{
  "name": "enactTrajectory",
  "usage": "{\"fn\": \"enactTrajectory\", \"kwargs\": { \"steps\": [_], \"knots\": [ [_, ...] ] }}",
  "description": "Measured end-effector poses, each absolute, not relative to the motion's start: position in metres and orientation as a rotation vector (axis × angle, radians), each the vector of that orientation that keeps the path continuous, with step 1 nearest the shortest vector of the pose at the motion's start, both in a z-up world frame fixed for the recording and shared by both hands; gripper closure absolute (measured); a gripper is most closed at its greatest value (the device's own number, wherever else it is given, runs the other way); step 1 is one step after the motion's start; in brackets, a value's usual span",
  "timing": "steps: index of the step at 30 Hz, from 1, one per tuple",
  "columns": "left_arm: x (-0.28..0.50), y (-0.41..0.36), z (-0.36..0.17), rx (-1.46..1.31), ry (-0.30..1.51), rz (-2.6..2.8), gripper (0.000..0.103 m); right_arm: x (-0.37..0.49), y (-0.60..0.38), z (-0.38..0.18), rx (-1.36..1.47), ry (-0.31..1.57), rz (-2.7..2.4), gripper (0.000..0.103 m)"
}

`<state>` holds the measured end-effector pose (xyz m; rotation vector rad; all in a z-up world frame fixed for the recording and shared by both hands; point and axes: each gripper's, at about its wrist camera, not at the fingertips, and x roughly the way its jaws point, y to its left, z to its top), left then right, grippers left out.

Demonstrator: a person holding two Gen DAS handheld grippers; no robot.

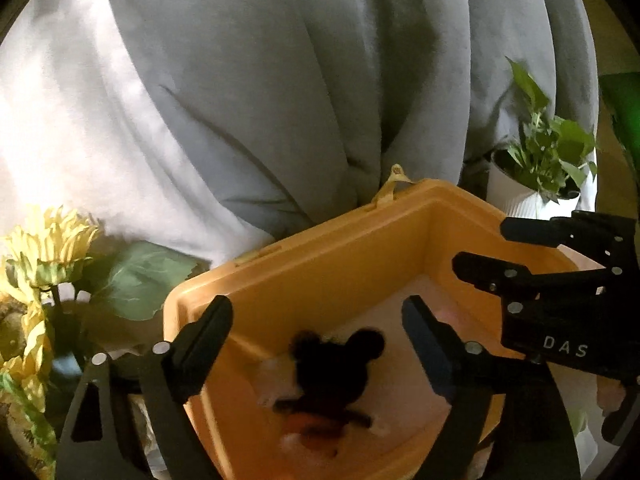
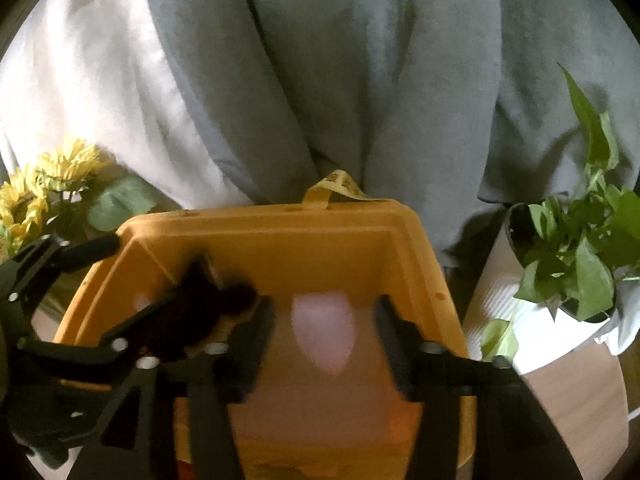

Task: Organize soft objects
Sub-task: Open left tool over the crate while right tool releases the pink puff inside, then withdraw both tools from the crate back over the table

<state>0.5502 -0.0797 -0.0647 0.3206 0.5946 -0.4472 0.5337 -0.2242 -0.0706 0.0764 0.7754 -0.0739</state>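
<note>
Black flat fingers (image 1: 208, 332) of the left gripper (image 1: 318, 330) stand spread wide apart, nothing between them; directly beyond the gap a black round-eared plush mouse toy (image 1: 336, 376) with an orange lower body lies blurred on the pale floor of the orange plastic storage bin (image 1: 304, 264). Whether the toy rests on the floor or hangs just above it cannot be told. At the right of the left wrist view the right gripper (image 1: 480, 250) enters over the bin's far corner, its black body marked "DAS".

In the right wrist view, black fingers (image 2: 400, 344) of the right gripper (image 2: 324, 334) are likewise parted and grasp nothing; between them a blurred pale pink soft object (image 2: 324, 328) lies inside the orange bin (image 2: 280, 220). The dark plush toy (image 2: 212, 300) sits in the bin's left part, partly hidden by the left gripper (image 2: 100, 256) reaching over the left rim.

Outward from the bin: a yellow fabric strap handle (image 2: 340, 186) rises from the far rim. Grey-blue draped fabric (image 1: 260, 60) fills the background, with white fabric (image 1: 60, 120) at its left. Yellow artificial sunflowers with green leaves (image 1: 44, 248) stand left of the bin. A green leafy plant in a white ribbed pot (image 2: 576, 264) stands to the right, on a wooden surface (image 2: 580, 392).
</note>
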Motion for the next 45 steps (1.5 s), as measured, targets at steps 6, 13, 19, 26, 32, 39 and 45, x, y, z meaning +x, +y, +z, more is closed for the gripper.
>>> {"fn": "enactTrajectory", "kwargs": {
  "steps": [6, 13, 19, 26, 32, 39, 45],
  "knots": [
    [0.542, -0.071, -0.057, 0.279, 0.590, -0.405, 0.015, 0.526, -0.228, -0.064, 0.083, 0.769, -0.109, 0.039],
    [0.518, -0.058, -0.036, 0.200, 0.556, -0.365, 0.014, 0.509, -0.230, -0.046, 0.093, 0.735, -0.120, 0.035],
    [0.489, -0.045, -0.016, 0.134, 0.515, -0.324, 0.009, 0.485, -0.227, -0.022, 0.091, 0.679, -0.129, 0.029],
    [0.448, -0.032, 0.003, 0.085, 0.469, -0.283, 0.006, 0.445, -0.222, 0.006, 0.093, 0.610, -0.157, 0.023],
    [0.418, -0.018, 0.013, 0.049, 0.450, -0.243, 0.005, 0.415, -0.218, 0.022, 0.097, 0.569, -0.194, 0.023],
    [0.379, 0.000, 0.015, -0.003, 0.463, -0.194, 0.004, 0.382, -0.210, 0.033, 0.107, 0.527, -0.241, 0.023],
    [0.349, 0.008, 0.007, 0.011, 0.464, -0.164, 0.003, 0.354, -0.201, 0.032, 0.095, 0.520, -0.242, 0.023]
  ]
}}
